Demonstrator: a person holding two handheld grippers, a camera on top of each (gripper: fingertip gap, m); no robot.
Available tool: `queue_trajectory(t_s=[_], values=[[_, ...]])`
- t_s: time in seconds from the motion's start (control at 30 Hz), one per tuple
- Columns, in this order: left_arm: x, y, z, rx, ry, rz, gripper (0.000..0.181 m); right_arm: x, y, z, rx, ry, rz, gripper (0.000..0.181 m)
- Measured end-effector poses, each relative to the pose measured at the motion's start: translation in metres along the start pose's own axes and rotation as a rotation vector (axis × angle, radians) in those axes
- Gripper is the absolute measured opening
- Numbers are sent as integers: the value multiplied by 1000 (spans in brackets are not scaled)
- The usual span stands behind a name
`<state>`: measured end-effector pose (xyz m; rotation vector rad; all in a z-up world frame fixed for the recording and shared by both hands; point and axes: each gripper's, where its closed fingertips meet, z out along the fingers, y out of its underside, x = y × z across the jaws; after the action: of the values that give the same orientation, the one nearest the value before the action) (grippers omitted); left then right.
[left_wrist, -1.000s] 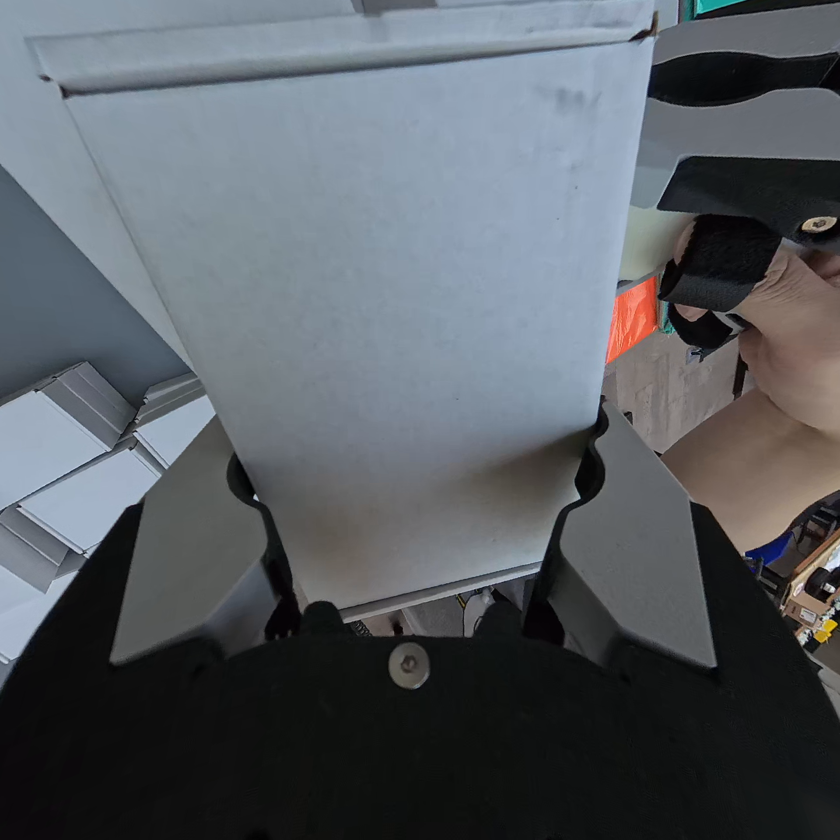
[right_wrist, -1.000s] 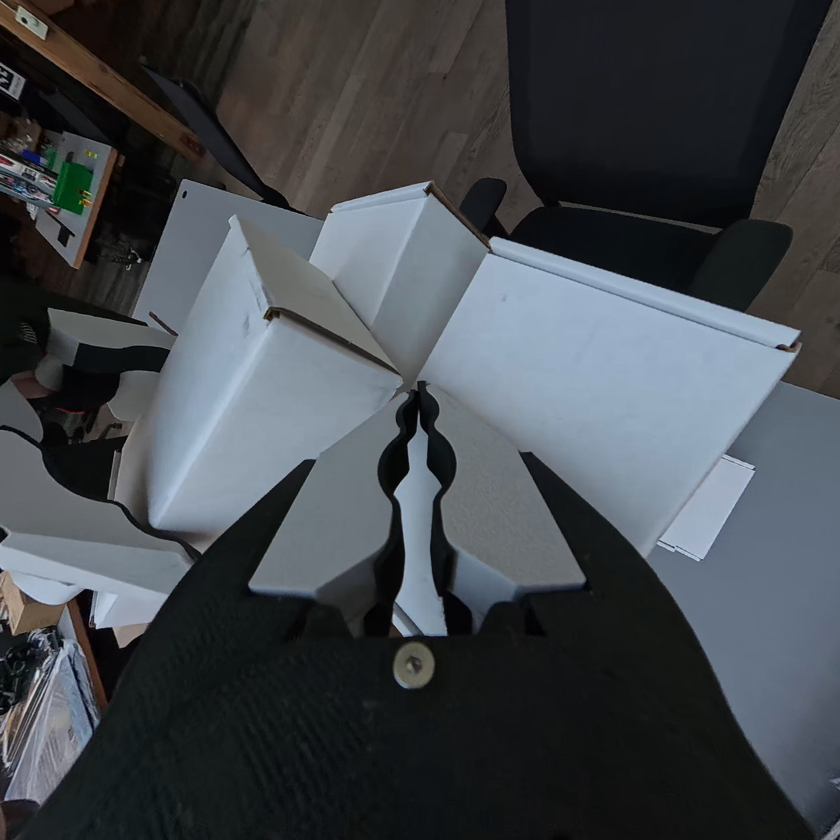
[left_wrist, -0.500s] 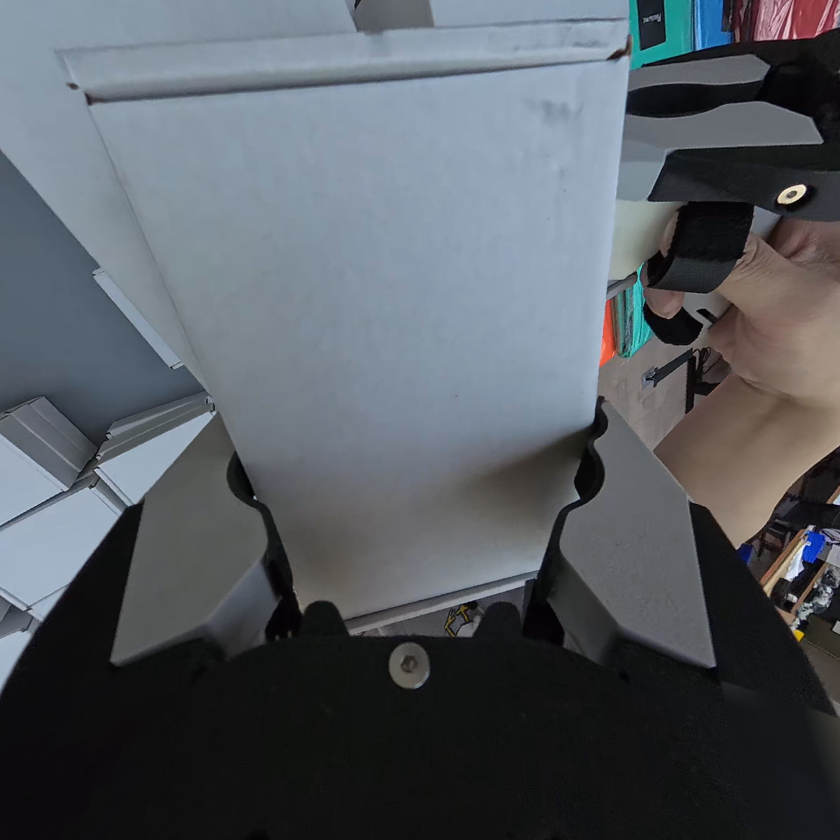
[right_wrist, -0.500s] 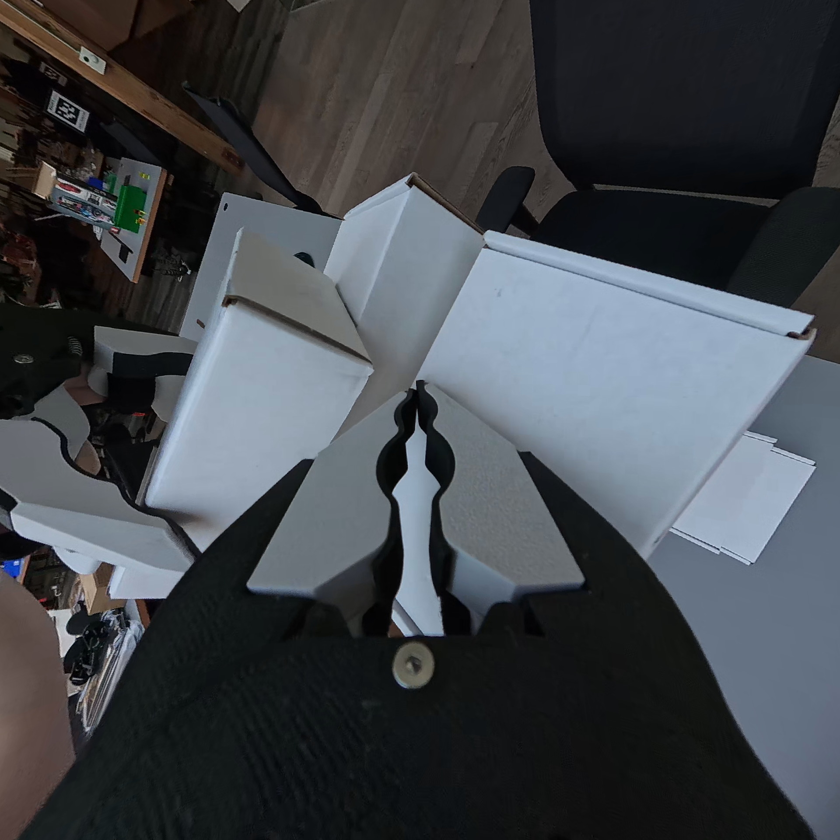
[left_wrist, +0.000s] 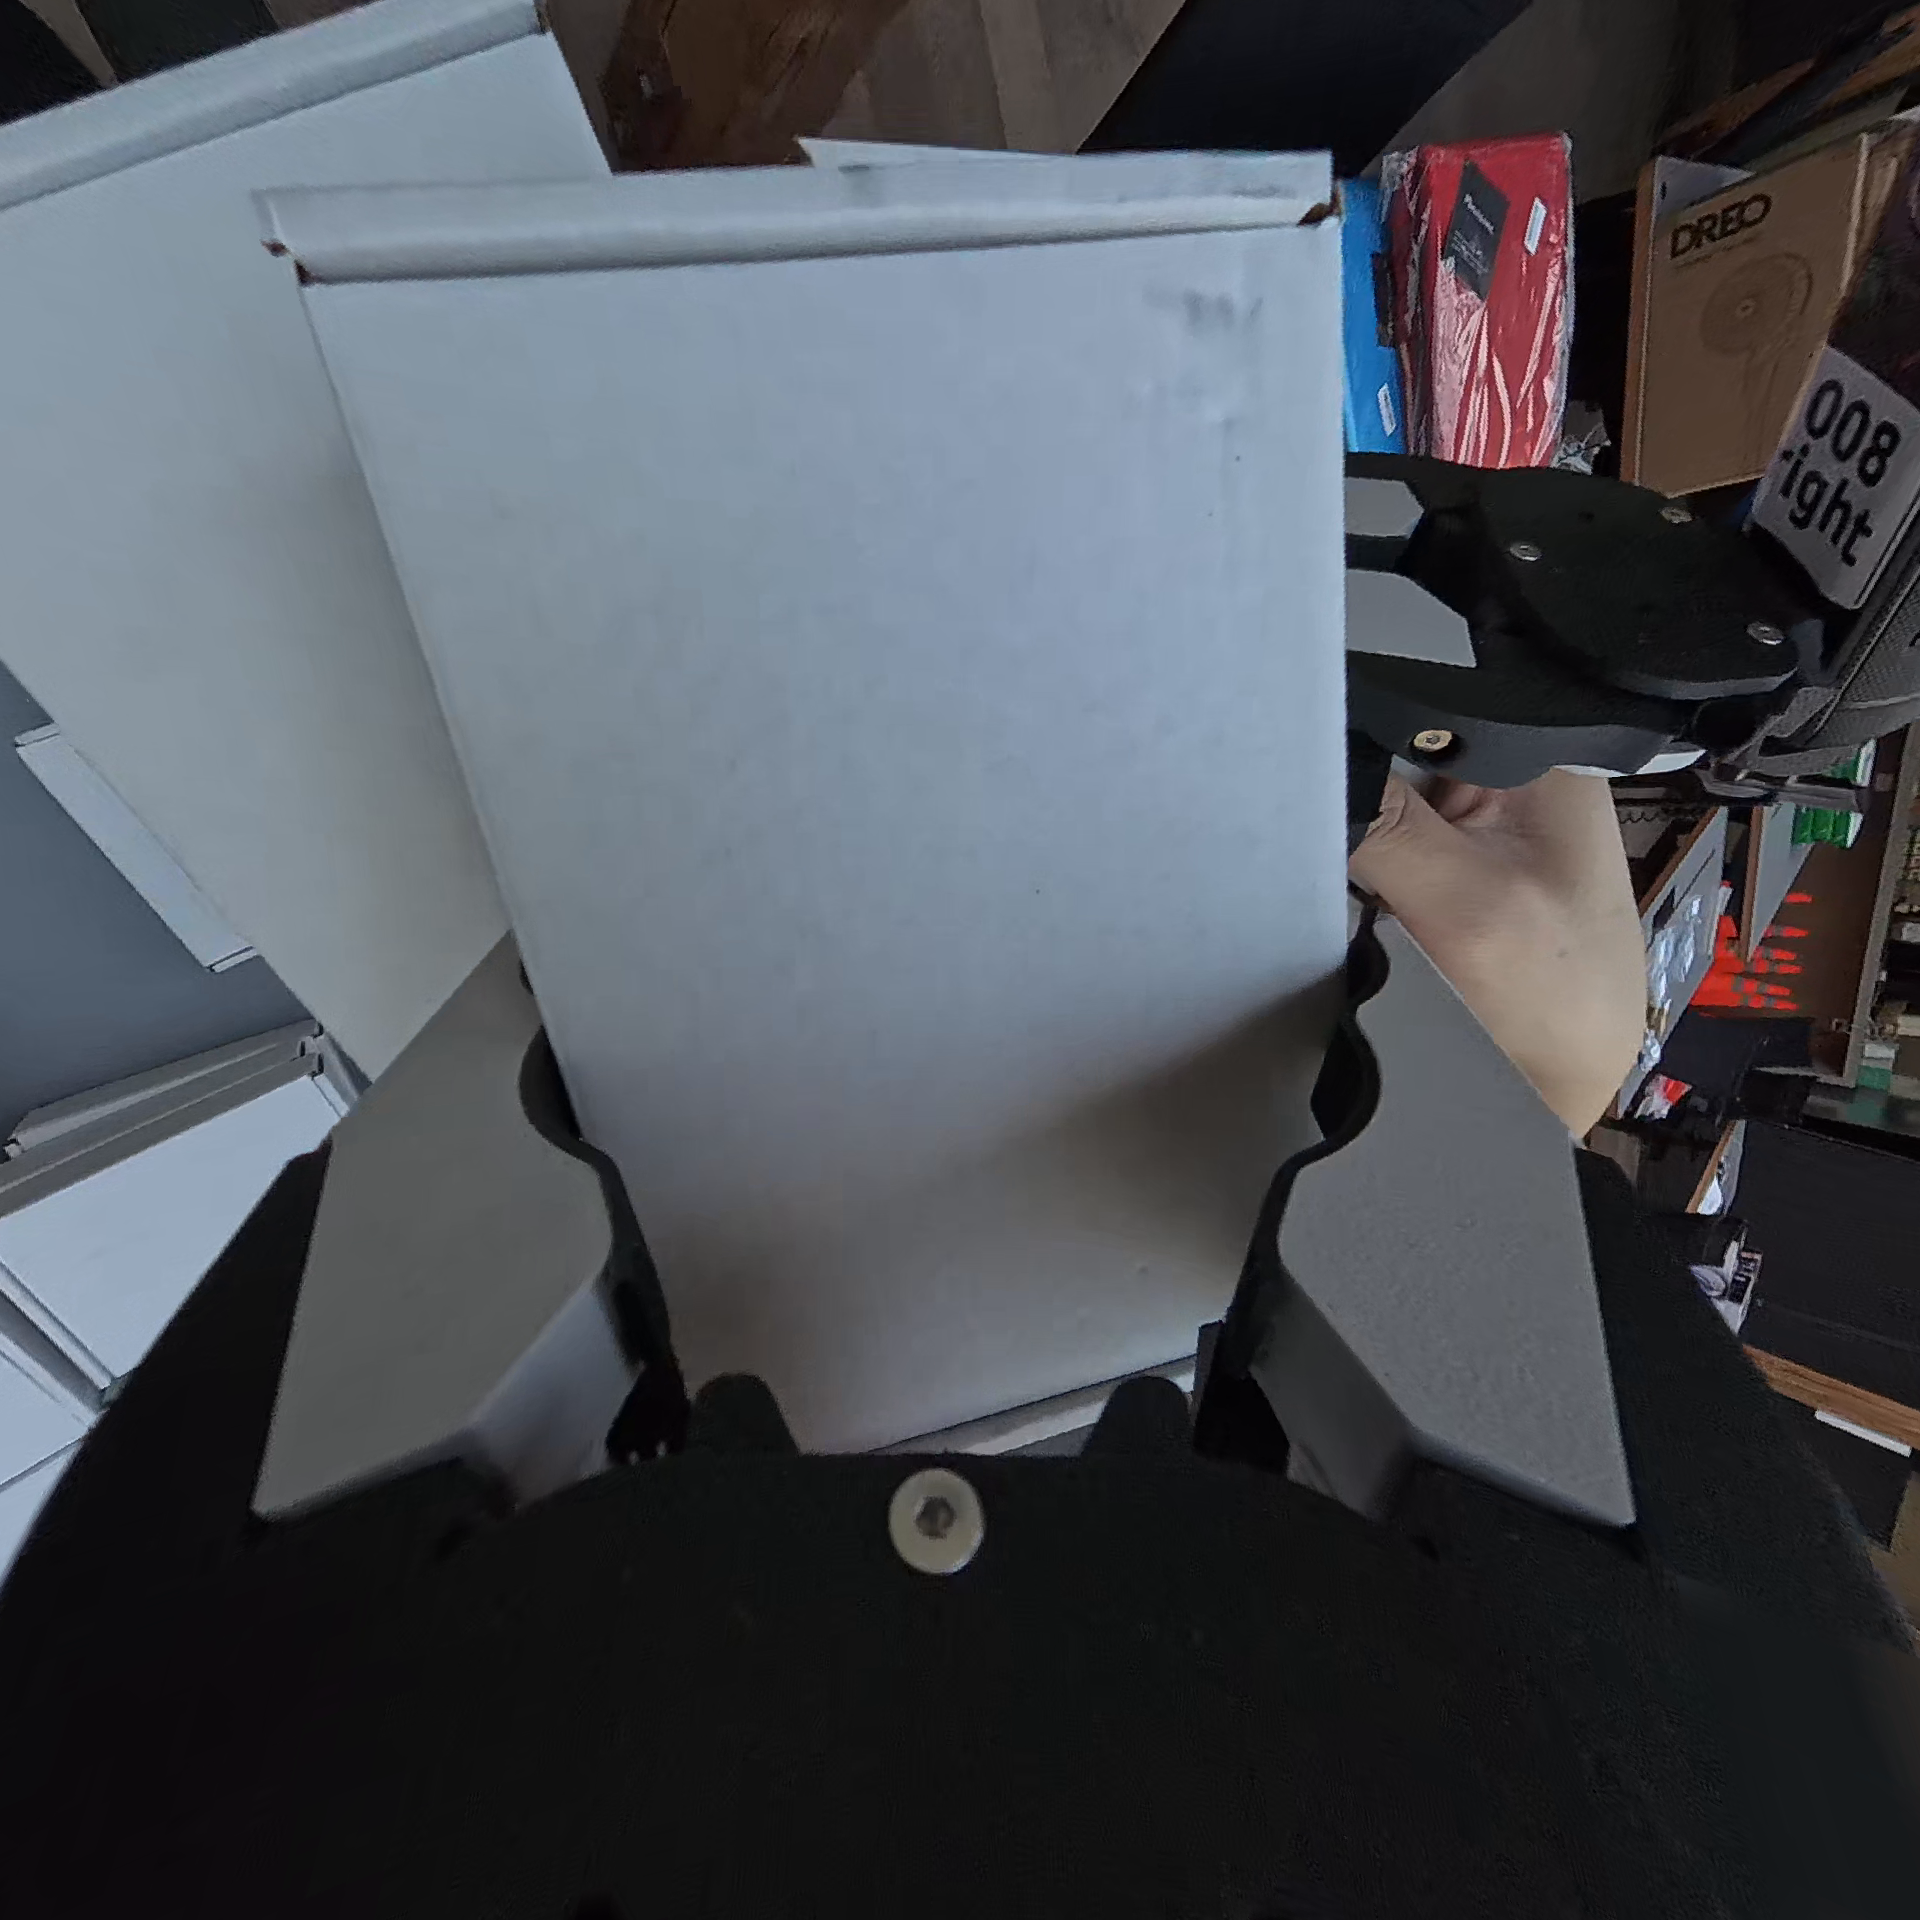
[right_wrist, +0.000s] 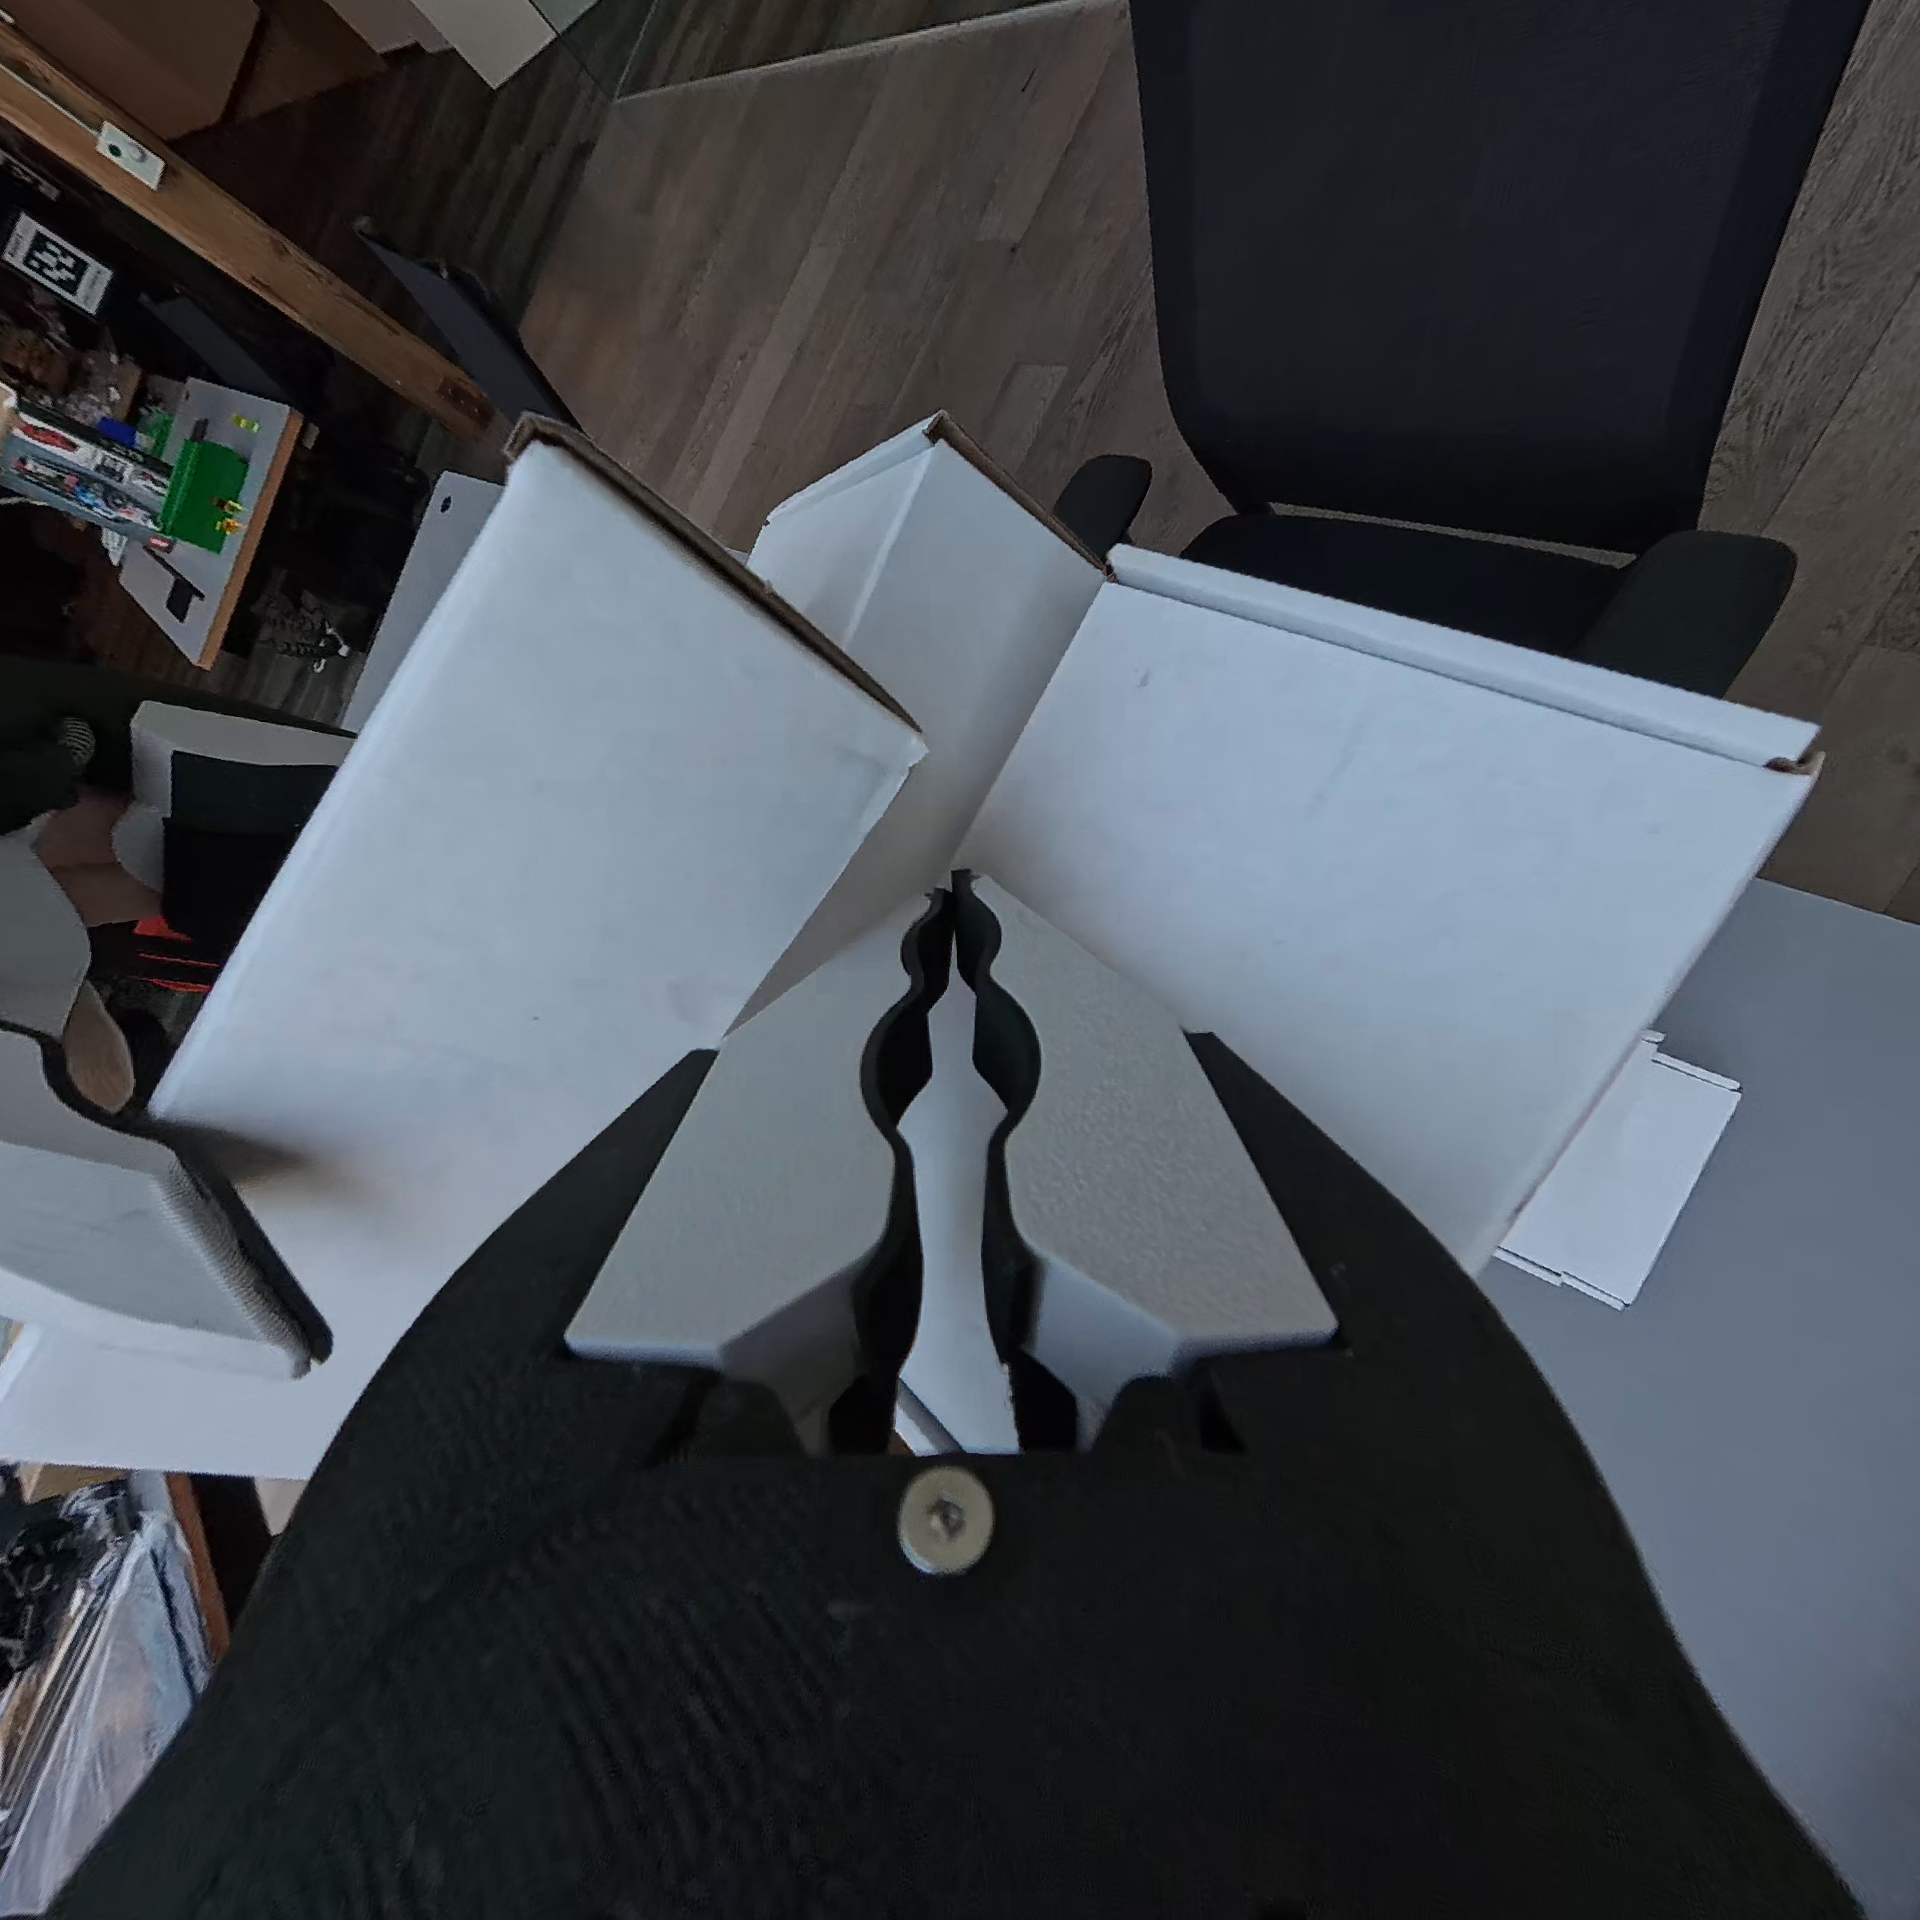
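Left gripper (left_wrist: 940, 1039): jaws spread wide, a white cardboard panel (left_wrist: 831, 727) standing between them, its two side edges seated against the scalloped inner pads. It looks clamped edge to edge, so the panel is stiff and upright in front of the camera, folded lip at its far end. The same panel shows in the right wrist view as the slab (right_wrist: 540, 883) left of the right jaws, with a left finger (right_wrist: 125, 1257) at its near end.

Outside the left jaw: more white cardboard, a large flap (left_wrist: 208, 520) behind and flat folded blanks (left_wrist: 125, 1195) on a grey table (left_wrist: 62, 935). Outside the right jaw: the right gripper's black body, held by a hand (left_wrist: 1496, 883); its fingers run behind the panel edge.

Right gripper (right_wrist: 953, 904): jaws nearly together, tips meeting, pinching a thin white sheet that runs down the slot between them. It seems to be the box blank's middle, where the panels converge, so the grip works as a hinge point. Just beyond the tips stands a narrow upright flap (right_wrist: 935, 582). Right of the jaws a wide panel (right_wrist: 1351, 883) fans out, with a loose flat blank (right_wrist: 1621, 1195) under its corner on the table (right_wrist: 1766, 1351). Far beyond: black office chair (right_wrist: 1455, 260), wood floor (right_wrist: 831, 208).
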<state>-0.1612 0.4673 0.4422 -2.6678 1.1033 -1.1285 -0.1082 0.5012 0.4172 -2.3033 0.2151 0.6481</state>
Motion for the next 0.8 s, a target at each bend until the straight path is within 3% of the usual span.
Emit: queue_trajectory(t_s=[0.13,0.5,0.8], values=[[3,0,-2,17,21,3,142,-3,0,-1,3,-53,76,0],[-2,11,8,-12,-135,139,141,-1,-4,0,-9,-122,212,0],[-1,18,7,-40,-109,197,141,-2,-2,0,-64,-211,295,0]])
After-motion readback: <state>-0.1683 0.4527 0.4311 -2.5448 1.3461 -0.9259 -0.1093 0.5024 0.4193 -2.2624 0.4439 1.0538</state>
